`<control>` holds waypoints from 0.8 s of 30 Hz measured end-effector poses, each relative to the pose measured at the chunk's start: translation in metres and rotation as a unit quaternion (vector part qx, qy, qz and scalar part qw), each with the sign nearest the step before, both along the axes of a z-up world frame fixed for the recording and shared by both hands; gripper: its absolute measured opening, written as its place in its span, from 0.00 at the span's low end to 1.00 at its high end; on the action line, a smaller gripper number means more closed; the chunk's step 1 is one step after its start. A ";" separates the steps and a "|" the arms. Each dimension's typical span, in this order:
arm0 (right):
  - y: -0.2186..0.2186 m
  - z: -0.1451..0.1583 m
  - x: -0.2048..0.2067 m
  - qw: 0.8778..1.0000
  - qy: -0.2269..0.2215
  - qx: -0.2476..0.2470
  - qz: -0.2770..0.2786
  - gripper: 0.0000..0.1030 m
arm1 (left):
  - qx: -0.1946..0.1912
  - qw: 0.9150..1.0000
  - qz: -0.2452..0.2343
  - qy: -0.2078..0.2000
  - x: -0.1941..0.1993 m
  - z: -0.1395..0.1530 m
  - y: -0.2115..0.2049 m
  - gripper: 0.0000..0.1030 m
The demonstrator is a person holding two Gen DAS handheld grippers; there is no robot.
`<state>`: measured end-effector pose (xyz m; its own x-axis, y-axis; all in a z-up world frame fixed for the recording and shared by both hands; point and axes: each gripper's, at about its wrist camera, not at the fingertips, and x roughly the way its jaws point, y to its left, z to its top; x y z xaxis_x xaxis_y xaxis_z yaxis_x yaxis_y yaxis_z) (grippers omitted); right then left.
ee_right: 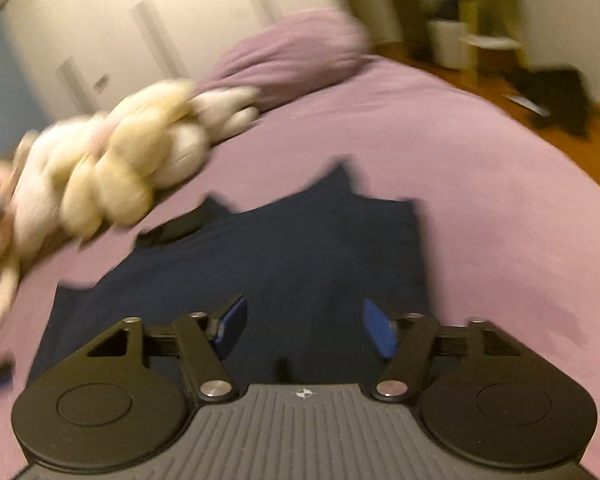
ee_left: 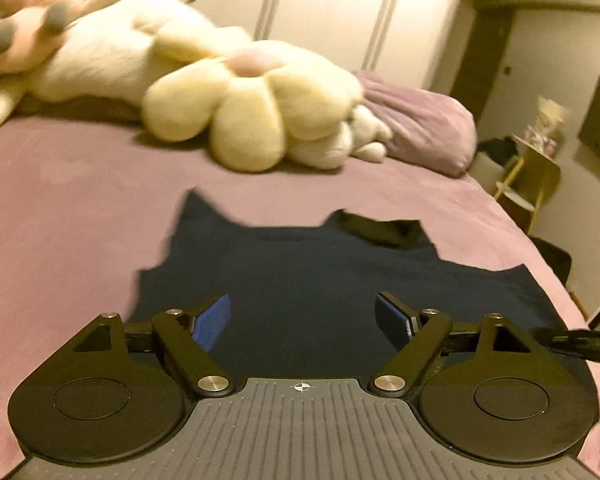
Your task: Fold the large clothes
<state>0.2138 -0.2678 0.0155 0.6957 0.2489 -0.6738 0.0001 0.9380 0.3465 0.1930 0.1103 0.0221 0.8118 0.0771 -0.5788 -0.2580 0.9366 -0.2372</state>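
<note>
My left tongs (ee_left: 302, 322) and right tongs (ee_right: 303, 330) both stand apart with nothing between the pads, hovering above the dark navy garment (ee_left: 308, 276), which lies spread on the purple bed (ee_left: 80, 208). I judge it light, limp, non-slip cloth, best taken at a corner or hem edge. Only the left view shows a black band (ee_left: 374, 230) at its far edge; only the right shows wooden floor (ee_right: 500, 92). Plush toys (ee_left: 256, 108) lie farther off.
</note>
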 end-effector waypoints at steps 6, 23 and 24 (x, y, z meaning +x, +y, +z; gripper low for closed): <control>0.095 -0.029 0.066 0.995 -0.004 -0.053 0.083 0.32 | 0.078 0.997 0.023 0.015 0.070 -0.041 -0.025 0.92; 0.121 -0.085 0.102 0.988 -0.060 -0.101 0.103 0.30 | 0.090 0.994 0.051 0.039 0.098 -0.088 0.006 0.99; 0.117 -0.082 0.101 0.986 -0.067 -0.113 0.099 0.30 | 0.093 0.993 0.059 0.038 0.096 -0.087 0.009 0.99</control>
<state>0.3151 -0.1506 -0.0670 0.7345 0.2432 -0.6335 -0.2224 0.9683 0.1138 0.2891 0.1191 -0.0651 0.7447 0.2801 -0.6057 -0.3791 0.9245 -0.0386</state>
